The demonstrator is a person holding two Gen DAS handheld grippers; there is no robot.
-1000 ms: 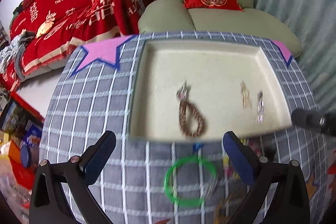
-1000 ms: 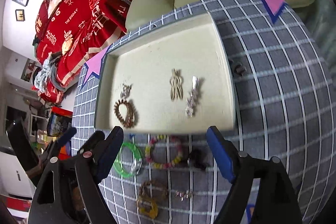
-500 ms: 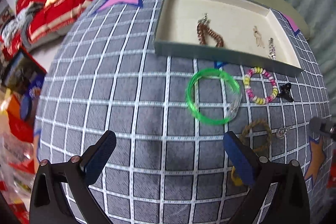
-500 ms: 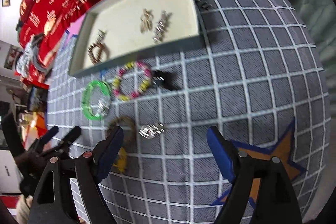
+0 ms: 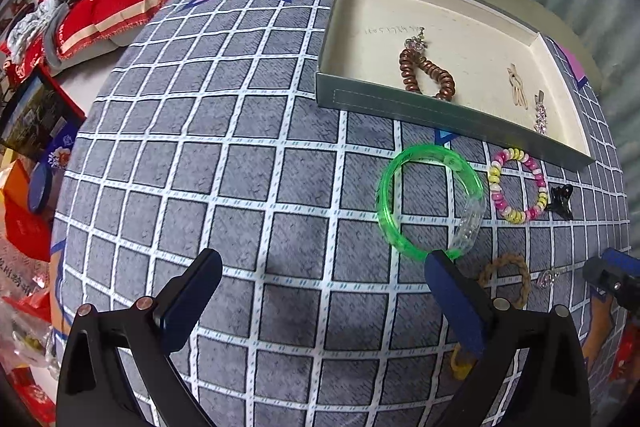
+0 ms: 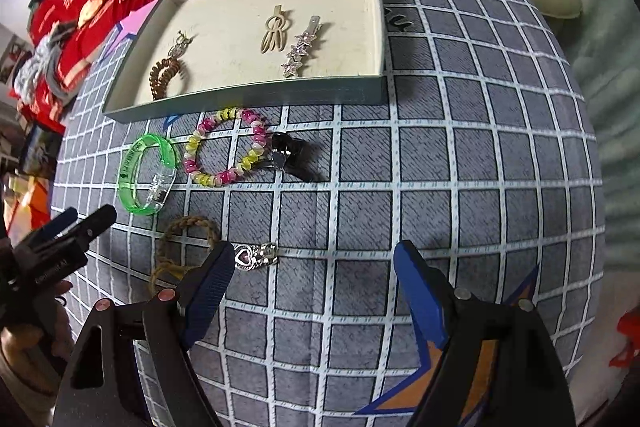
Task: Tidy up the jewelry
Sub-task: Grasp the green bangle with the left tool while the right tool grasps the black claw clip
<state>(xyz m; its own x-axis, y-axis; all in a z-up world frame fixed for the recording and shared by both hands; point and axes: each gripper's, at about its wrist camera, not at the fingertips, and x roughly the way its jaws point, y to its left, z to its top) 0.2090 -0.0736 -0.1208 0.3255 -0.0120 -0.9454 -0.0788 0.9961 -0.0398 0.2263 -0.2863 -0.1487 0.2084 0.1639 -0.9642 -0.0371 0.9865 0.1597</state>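
Right gripper (image 6: 314, 291): fingers spread wide, nothing between them, pointing steeply down at the checked desk (image 6: 460, 163). Its left finger tip sits just beside the heart ring (image 6: 256, 254); the ring lies outside the gap, off toward the left finger. Left gripper (image 5: 320, 303): fingers also wide apart, empty, bare cloth under the gap. Its right finger tip is near the rim of the green bangle (image 5: 430, 201).

Outward: braided brown band (image 6: 188, 237) just left of the ring, partly behind the right gripper's left finger. Pink-yellow bead bracelet (image 6: 224, 147) and black claw clip (image 6: 290, 153) lie nearly touching, just in front of the tray (image 6: 248, 95). Tray holds a brown coil tie (image 6: 166, 77), a beige clip (image 6: 274, 31) and a star clip (image 6: 302, 49). So roughly three pieces sorted, five loose on the desk.

Risks, judged:
- Ring off-centre: closing now likely misses it or flicks it away across the cloth.
- Ring is small and flat: fingers coming straight down may pinch cloth instead and drag the neighbours.
- Braided band close by: may get caught together with the ring.
- Bangle is hard and smooth: a poor pinch on the rim could make it pop out.
- The two grippers are near each other over the same cluster; they could collide.
- Tray wall is raised: a low carry could hit it.
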